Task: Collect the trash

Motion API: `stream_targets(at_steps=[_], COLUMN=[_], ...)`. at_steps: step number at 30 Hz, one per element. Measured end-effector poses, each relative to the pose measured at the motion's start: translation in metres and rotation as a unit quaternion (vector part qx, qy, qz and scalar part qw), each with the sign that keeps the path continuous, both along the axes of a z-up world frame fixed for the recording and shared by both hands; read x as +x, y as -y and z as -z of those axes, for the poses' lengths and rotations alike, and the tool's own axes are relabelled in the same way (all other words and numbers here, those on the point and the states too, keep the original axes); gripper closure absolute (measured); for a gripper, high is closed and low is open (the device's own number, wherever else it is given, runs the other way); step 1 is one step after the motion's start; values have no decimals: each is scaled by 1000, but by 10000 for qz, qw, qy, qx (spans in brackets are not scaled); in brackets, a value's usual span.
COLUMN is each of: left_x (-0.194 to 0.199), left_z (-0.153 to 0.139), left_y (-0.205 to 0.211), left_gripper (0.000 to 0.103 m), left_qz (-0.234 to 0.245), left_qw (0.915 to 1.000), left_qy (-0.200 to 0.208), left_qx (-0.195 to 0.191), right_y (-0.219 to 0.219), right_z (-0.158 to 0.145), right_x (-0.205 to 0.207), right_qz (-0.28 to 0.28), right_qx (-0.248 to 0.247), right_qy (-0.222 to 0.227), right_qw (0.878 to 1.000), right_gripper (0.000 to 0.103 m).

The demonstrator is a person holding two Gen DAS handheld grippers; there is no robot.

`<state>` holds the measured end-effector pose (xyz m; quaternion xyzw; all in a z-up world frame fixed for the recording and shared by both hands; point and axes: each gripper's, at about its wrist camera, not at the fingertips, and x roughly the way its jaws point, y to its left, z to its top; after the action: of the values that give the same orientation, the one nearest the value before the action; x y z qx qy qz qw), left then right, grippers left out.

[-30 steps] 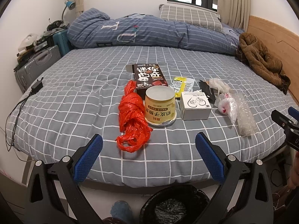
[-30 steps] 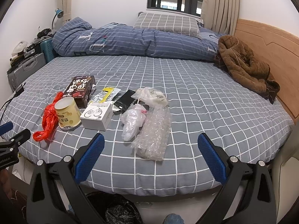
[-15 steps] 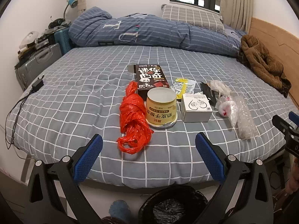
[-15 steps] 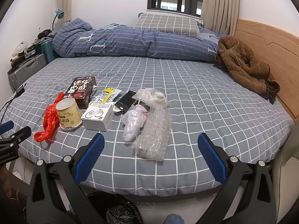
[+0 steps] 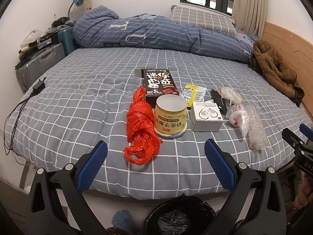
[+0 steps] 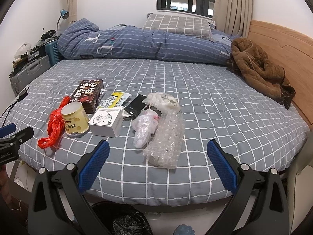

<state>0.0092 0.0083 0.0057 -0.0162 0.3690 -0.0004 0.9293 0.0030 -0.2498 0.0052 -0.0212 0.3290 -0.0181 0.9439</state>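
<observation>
Trash lies in a row near the front edge of the grey checked bed (image 5: 78, 105): a crumpled red plastic bag (image 5: 141, 125), a yellow upturned cup (image 5: 170, 116), a dark snack box (image 5: 159, 83), a white earphone box (image 5: 206, 116), a yellow sachet (image 5: 190, 94), clear bags and bubble wrap (image 6: 166, 139). My left gripper (image 5: 155, 165) hangs open just short of the red bag. Over the bed edge, my right gripper (image 6: 158, 166) is open in front of the bubble wrap. A black-lined bin (image 5: 180, 217) stands on the floor below both.
A folded blue duvet (image 5: 156, 35) and a checked pillow (image 5: 203, 19) lie at the back. A brown jacket (image 6: 260, 68) rests by the wooden headboard (image 6: 283, 45). Suitcases (image 5: 39, 62) stand at the left, and a charger with cable (image 5: 38, 88) lies on the bed's left edge.
Both grippers have crept slightly forward and up towards the bed, so the trash sits a little lower and nearer in view. Nothing on the bed has moved.
</observation>
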Motion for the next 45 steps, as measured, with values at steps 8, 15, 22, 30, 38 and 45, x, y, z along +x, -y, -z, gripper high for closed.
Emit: stream_targets(at_steps=[8,15,22,30,38,45], left_x=[1,2,2,2,43,98], left_z=[2,3,1,1,14,38], left_y=[1,1,3,4,15,26], left_gripper=[6,6,6,6,6,6], left_qz=[-4,16,11,10,21,99], left_qw=[10000,10000,10000,10000,9998,9990], left_qy=[-20,-22,20,21,-122,-392], left_qx=[-2,-4,-2,-8,125,164], right_y=[-2,-2,-2,-2,4,17], right_z=[0,0,0,1,17,46], right_x=[1,1,1,1,40,81], right_qz=[-15,-13,-16,-15,1,90], right_qx=[5,6,3,10,-119,-59], right_qy=[-9,-12,-9,-8,-231,-588], right_qw=[10000,10000,10000,10000,9997,9982], right_gripper=[7,7,7,7,7,10])
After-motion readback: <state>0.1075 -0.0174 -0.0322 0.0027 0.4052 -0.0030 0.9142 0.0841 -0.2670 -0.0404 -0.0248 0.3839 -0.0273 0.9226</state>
